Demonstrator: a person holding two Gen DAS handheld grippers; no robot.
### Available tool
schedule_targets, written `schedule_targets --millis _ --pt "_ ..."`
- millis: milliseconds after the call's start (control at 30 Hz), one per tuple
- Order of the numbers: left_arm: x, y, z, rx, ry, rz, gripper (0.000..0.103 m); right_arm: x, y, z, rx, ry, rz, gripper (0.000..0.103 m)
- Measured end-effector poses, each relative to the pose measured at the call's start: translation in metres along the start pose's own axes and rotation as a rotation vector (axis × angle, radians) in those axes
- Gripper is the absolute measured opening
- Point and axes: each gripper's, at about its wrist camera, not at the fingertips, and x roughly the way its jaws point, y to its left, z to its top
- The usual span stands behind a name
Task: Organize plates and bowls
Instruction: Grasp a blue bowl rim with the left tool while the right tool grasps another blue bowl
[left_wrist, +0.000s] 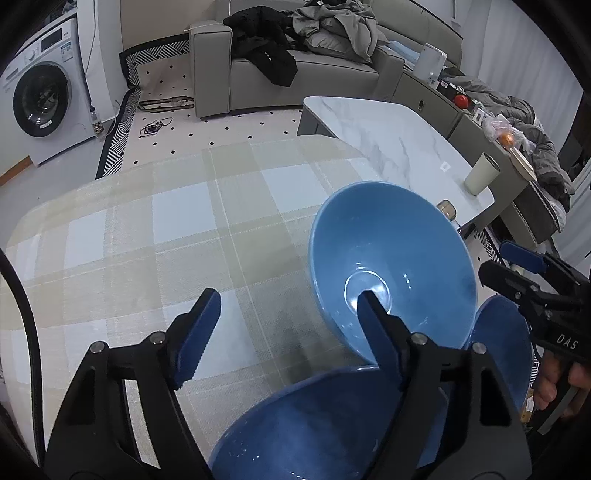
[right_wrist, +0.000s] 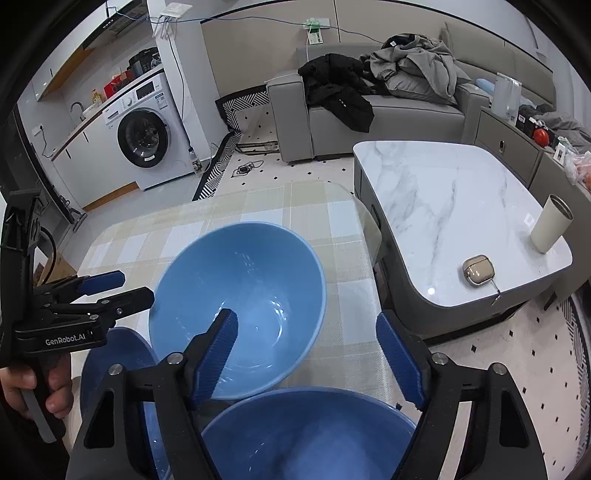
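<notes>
A light blue bowl (left_wrist: 399, 251) (right_wrist: 240, 280) sits on the checked tablecloth (left_wrist: 147, 240). My left gripper (left_wrist: 288, 325) is open; its right finger reaches inside the bowl and its left finger stays outside over the cloth, so the bowl's left wall stands between them untouched. My right gripper (right_wrist: 310, 350) is open too, astride the bowl's opposite wall with its left finger inside. A darker blue bowl (left_wrist: 314, 424) (right_wrist: 306, 435) lies just below the cameras. A dark blue dish (left_wrist: 506, 350) (right_wrist: 118, 365) sits beside it. Each gripper shows in the other's view: right gripper (left_wrist: 513, 267), left gripper (right_wrist: 129, 288).
A marble-topped low table (right_wrist: 454, 206) stands close to the right of the cloth's edge, bearing a cream tumbler (right_wrist: 550, 225) and a small earbud case (right_wrist: 478, 269). Behind are a grey sofa (right_wrist: 369, 129) piled with clothes and a washing machine (right_wrist: 144, 140).
</notes>
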Motion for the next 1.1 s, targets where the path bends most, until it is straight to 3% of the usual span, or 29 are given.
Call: schedule_targets --millis 233,300,633,867,1100 --pt "0.015 -0.005 -0.001 0.018 0.016 -0.002 0.061 0.02 0.0 -0.002 0.002 0.04 0.012 0.067" --pt "0.019 -0.005 -0.001 0.015 0.026 0.005 0.053 0.025 -0.001 -0.003 0.0 0.048 0.017 0.061" --pt "0.031 -0.005 -0.003 0.004 0.042 -0.049 0.037 0.037 -0.002 -0.006 -0.004 0.059 0.025 0.045" --pt "0.034 -0.015 -0.003 0.019 0.04 -0.091 0.015 0.042 -0.003 -0.007 -0.011 0.066 -0.002 0.021" --pt "0.035 -0.02 -0.003 0.025 0.036 -0.075 0.014 0.038 -0.003 -0.009 -0.014 0.045 -0.002 0.019"
